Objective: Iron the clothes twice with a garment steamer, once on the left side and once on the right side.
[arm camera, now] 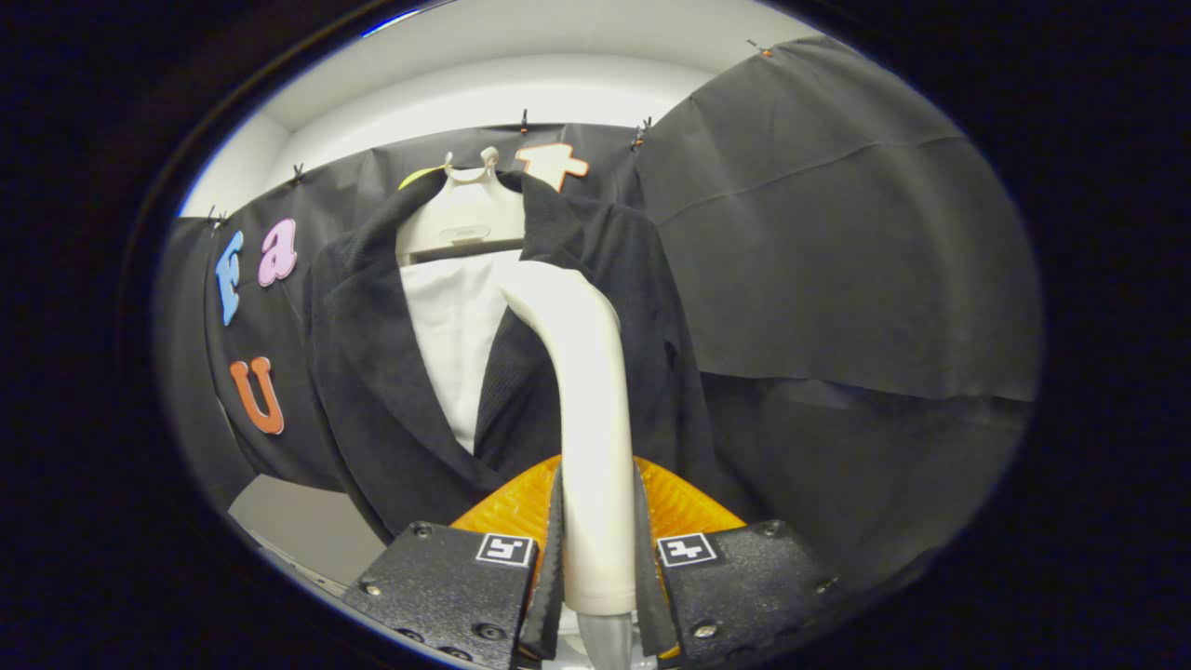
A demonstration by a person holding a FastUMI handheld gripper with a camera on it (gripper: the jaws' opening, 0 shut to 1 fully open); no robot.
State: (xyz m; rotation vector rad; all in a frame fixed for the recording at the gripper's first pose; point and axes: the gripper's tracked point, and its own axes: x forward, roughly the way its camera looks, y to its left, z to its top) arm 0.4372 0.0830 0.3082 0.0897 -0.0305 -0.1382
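Two fingers (pixel 558 558) of the gripper (pixel 598 558) are clenched on the handle of the garment steamer (pixel 586 391), which is held upright between them, its curved head raised against the dark jacket (pixel 372 391). The jacket is hung on a white hanger (pixel 462 219), open over a white panel (pixel 456 344); relative to the jacket, the steamer head is placed just right of the opening, at chest height. A slip of the smooth handle in the grip is judged possible, and loose cloth could be dragged or bunched if the head is pressed too hard, swinging the jacket on the hanger.
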